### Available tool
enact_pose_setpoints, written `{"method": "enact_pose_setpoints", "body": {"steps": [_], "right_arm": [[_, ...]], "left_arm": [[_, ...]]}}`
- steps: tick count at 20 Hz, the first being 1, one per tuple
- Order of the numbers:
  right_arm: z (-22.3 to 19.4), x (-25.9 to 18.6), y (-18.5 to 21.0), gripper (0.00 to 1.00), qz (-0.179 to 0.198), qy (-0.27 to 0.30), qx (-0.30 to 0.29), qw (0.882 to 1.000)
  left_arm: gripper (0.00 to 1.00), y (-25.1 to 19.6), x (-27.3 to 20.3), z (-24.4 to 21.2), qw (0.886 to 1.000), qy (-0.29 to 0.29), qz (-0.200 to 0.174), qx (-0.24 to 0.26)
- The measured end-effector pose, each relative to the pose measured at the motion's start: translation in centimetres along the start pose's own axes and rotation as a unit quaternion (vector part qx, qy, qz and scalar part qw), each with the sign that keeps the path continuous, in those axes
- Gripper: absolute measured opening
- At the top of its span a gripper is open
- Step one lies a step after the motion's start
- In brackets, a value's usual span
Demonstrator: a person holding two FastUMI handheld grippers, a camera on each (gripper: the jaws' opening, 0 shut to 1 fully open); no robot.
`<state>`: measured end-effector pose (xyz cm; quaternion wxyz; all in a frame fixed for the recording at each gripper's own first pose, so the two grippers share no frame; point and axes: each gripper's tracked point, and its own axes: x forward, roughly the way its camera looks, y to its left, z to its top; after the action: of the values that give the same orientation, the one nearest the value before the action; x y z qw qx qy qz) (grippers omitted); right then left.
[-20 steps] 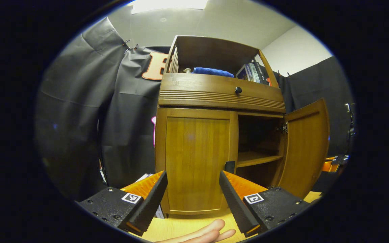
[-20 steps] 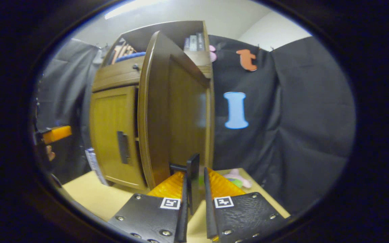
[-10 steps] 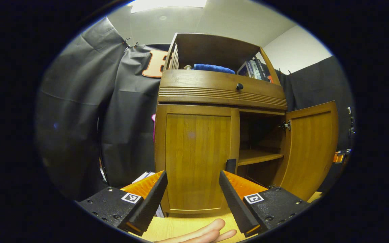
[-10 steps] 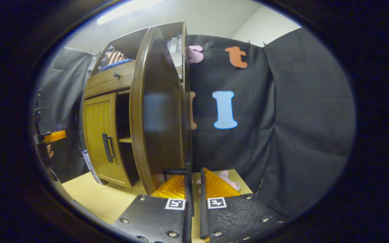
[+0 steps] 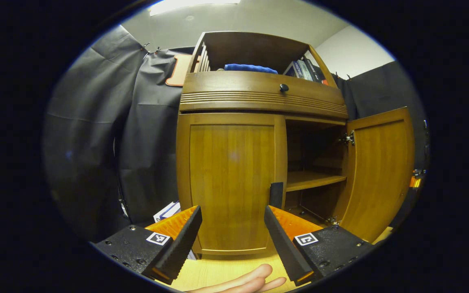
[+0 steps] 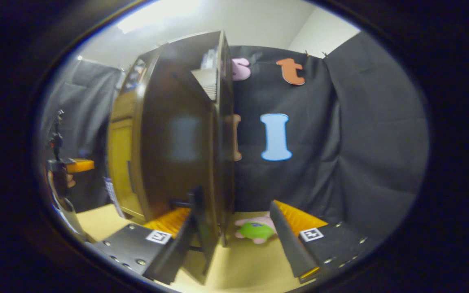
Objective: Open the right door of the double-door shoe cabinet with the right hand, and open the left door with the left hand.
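The wooden shoe cabinet point(image 5: 259, 101) stands on a pale table. Its left door point(image 5: 232, 183) is closed, with its dark handle point(image 5: 276, 194) just above my right-hand finger. My left gripper point(image 5: 232, 209) is open in front of that door and apart from it. The right door point(image 5: 381, 171) stands swung wide, showing an inner shelf point(image 5: 314, 179). In the right gripper view this door point(image 6: 177, 142) is seen close, nearly edge-on. My right gripper point(image 6: 233, 211) is open, and the door's handle point(image 6: 198, 205) sits beside its left finger without being pressed.
A drawer with a black knob point(image 5: 284, 87) tops the doors; a blue cloth point(image 5: 250, 67) and books point(image 5: 301, 69) sit above. A green and pink plush toy point(image 6: 257, 230) lies right of the cabinet. A box point(image 5: 167, 211) leans at its left. A person's fingers point(image 5: 250, 280) show below.
My right gripper has opened and let go of the right door's handle, and the door has swung wider. My left gripper has come a little closer to the left door.
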<state>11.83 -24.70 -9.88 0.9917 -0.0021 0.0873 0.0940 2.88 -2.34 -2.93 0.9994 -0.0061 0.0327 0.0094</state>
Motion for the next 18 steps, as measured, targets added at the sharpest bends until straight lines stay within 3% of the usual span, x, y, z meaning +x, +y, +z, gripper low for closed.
{"method": "enact_pose_setpoints", "body": {"steps": [1, 2, 3, 4, 6, 7, 9, 10, 12, 15, 18], "right_arm": [[-0.6, 0.2, 0.1, 0.98, 0.011, 0.002, 0.009, 1.000], [-0.7, -0.9, 0.5, 1.00, 0.022, 0.006, 0.013, 1.000], [-0.9, -1.8, 0.5, 1.00, 0.024, 0.008, 0.002, 1.000], [-1.1, -2.4, -0.4, 1.00, 0.006, 0.009, -0.021, 1.000], [-1.7, -4.0, -3.0, 0.96, -0.046, 0.019, -0.067, 0.997], [-2.0, -5.1, -3.4, 0.98, -0.051, 0.025, -0.064, 0.996], [-1.8, -7.3, -2.6, 0.99, -0.048, 0.019, -0.041, 0.998], [-1.3, -8.5, -2.7, 0.99, -0.057, 0.008, -0.031, 0.998], [-0.1, -11.1, -2.2, 0.99, -0.070, -0.011, -0.013, 0.997], [2.3, -15.4, 0.3, 0.99, -0.070, -0.055, 0.013, 0.996], [3.6, -18.5, 3.1, 0.98, -0.056, -0.072, 0.023, 0.996]], "left_arm": [[0.95, -0.3, 0.2, -0.3, 1.000, 0.002, 0.000, 0.003], [0.95, -0.7, 0.4, -0.6, 1.000, 0.004, 0.000, 0.003], [0.95, -1.2, 0.6, -0.7, 1.000, 0.004, -0.003, 0.003], [0.91, -1.6, 0.9, -0.8, 1.000, 0.005, -0.007, 0.003], [0.92, -2.2, 1.7, -1.0, 1.000, 0.001, -0.002, -0.007], [0.95, -2.2, 2.1, -1.4, 1.000, 0.001, 0.005, -0.011], [0.91, -3.0, 3.3, -2.2, 1.000, 0.008, 0.009, -0.017], [0.95, -3.5, 4.1, -2.5, 1.000, 0.010, 0.010, -0.018], [0.91, -4.5, 5.8, -2.8, 1.000, 0.009, 0.008, -0.019], [0.95, -5.9, 8.6, -3.1, 1.000, 0.003, 0.001, -0.014], [0.92, -6.9, 10.9, -2.8, 1.000, -0.012, -0.009, -0.019]]}}
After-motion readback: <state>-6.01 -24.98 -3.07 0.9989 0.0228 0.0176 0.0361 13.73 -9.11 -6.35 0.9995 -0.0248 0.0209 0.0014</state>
